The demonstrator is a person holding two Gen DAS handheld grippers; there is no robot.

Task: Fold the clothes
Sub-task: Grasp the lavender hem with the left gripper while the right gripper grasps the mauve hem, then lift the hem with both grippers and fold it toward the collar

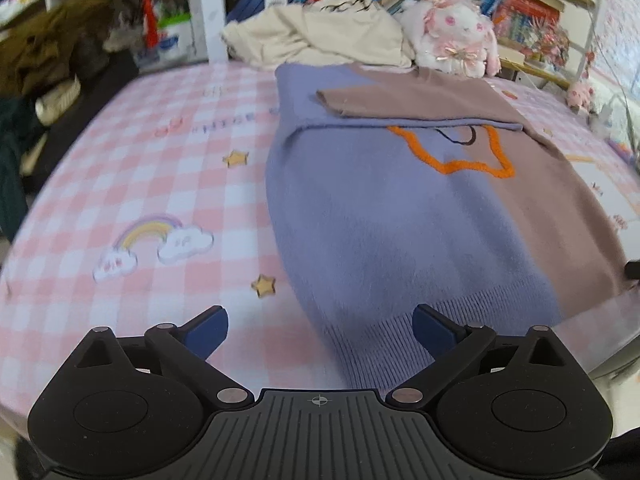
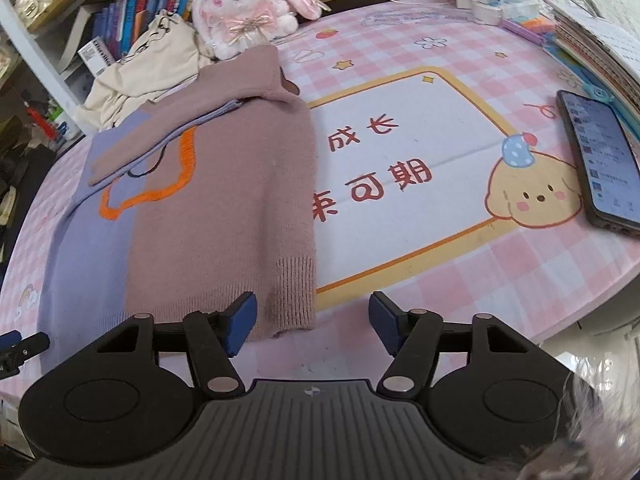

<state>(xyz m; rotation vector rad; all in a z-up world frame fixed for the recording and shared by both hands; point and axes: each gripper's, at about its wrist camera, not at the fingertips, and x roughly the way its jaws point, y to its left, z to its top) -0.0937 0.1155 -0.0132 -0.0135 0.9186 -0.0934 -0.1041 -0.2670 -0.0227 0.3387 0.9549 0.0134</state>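
Observation:
A knitted sweater (image 1: 380, 216), half lavender and half mauve with an orange outline on the chest, lies flat on the pink checked tabletop (image 1: 160, 184). Both sleeves are folded across its chest. My left gripper (image 1: 320, 330) is open just above the lavender ribbed hem, at its near left corner. In the right wrist view the sweater (image 2: 224, 184) lies to the left, and my right gripper (image 2: 312, 324) is open over its mauve hem corner. The left blue pad (image 2: 240, 328) stands over the rib knit, and the right pad is over bare table. Neither holds anything.
A cream garment (image 1: 320, 36) is heaped at the table's back beside a pink plush rabbit (image 1: 452, 36). A phone (image 2: 600, 160) lies at the right, with books and small boxes behind it. Shelves of books line the back. The table's front edge runs close below both grippers.

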